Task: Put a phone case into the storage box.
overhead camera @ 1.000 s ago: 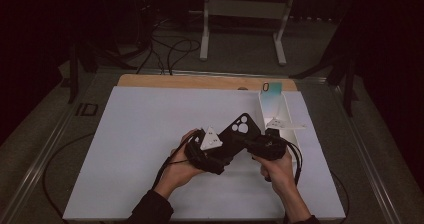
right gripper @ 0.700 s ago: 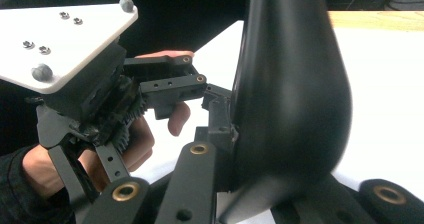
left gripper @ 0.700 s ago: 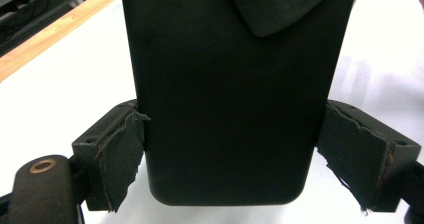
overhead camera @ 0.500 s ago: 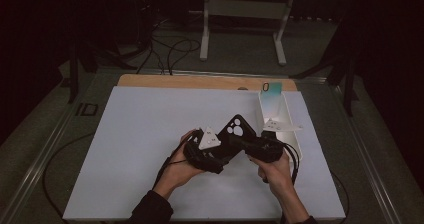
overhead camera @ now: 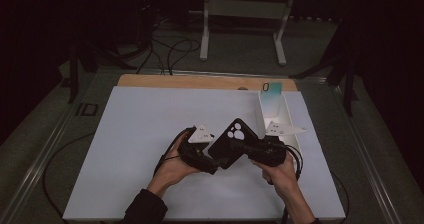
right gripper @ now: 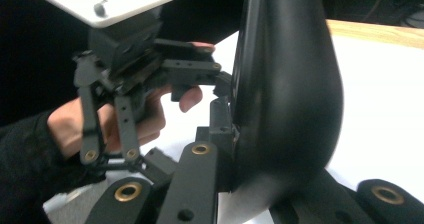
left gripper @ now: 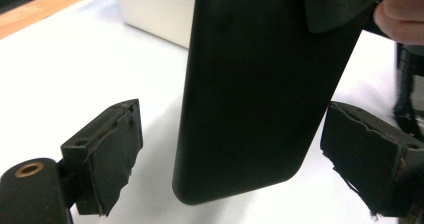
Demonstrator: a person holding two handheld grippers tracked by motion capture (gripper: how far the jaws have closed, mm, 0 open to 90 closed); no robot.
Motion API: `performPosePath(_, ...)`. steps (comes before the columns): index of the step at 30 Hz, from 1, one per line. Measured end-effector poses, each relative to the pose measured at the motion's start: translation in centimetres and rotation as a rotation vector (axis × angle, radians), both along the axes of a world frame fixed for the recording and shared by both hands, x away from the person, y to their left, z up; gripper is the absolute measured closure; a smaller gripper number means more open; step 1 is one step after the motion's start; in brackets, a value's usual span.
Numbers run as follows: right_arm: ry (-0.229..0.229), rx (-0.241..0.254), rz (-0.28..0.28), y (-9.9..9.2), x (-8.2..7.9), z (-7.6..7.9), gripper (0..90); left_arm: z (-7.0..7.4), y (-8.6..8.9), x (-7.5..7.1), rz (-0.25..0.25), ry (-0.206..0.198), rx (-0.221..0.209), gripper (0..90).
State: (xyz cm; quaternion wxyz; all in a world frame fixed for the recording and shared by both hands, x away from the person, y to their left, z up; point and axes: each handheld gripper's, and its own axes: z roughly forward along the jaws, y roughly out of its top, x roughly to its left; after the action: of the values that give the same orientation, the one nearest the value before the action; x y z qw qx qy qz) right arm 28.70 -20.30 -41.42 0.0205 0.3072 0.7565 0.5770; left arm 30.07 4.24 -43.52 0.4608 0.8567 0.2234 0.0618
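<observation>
While the swap is mid-way: both tools sit at the case, low over the white desk
Left hand-held gripper: jaws spread and just been opening wider; the case's lower end sits between the pads, clear gap on both sides, no contact
Matte black plastic phone case with camera cut-outs: off the desk, tilted, near front centre, same spot as a second ago
Right hand-held gripper: pressed tight, pinching the case's edge, carries it alone
Open white rectangular box: just right of and behind the case, apart from it
Change: left let go, hands barely shifted
Meaning: handover to the right looks done; likely next, left backs off
</observation>
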Motion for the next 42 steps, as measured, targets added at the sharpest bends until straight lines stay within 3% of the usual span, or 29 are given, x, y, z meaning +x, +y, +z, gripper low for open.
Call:
performPosePath(7,-0.016,0.002,0.049,0.3,-0.3,0.5,85.7,-0.1,0.1,0.1,-0.088,0.052,-0.044,26.7)
performPosePath(11,-0.027,0.003,0.083,0.4,-0.4,0.6,85.7,-0.1,0.3,0.1,-0.124,0.065,-0.06,31.2)
performPosePath(20,-0.017,-0.008,0.104,-0.3,0.0,0.5,85.3,-0.3,0.8,-0.1,-0.175,0.079,-0.068,51.1)
performPosePath(23,-0.022,-0.034,0.131,-0.4,0.0,0.6,83.4,-0.7,0.8,-0.2,-0.225,0.102,-0.07,58.1)
performPosePath(25,-0.029,-0.044,0.142,-0.3,0.0,0.6,83.4,-0.7,0.8,-0.2,-0.225,0.102,-0.07,59.9)
performPosePath(26,-0.029,-0.044,0.142,-0.3,0.0,0.6,81.7,-0.9,0.5,-0.5,-0.245,0.096,-0.055,59.9)
performPosePath(27,-0.036,-0.076,0.15,-0.2,0.1,0.8,75.8,-1.0,0.5,-0.5,-0.239,0.092,-0.05,66.4)
performPosePath(33,-0.051,-0.095,0.15,0.0,-0.1,0.9,64.5,-1.4,0.6,-0.7,-0.23,0.083,-0.065,79.0)
performPosePath(39,-0.049,-0.09,0.123,0.0,-0.1,0.9,49.2,-1.2,0.6,-1.1,-0.214,0.044,-0.071,79.9)
performPosePath(40,-0.05,-0.098,0.117,0.1,-0.1,0.9,44.6,-1.2,0.6,-1.2,-0.212,0.032,-0.062,79.9)
performPosePath(41,-0.045,-0.132,0.087,0.4,-0.1,0.8,32.0,-1.2,0.6,-1.2,-0.209,0.031,-0.064,80.1)
performPosePath(42,-0.048,-0.154,0.058,0.6,-0.1,0.8,27.2,-1.2,0.7,-1.2,-0.2,0.026,-0.063,80.2)
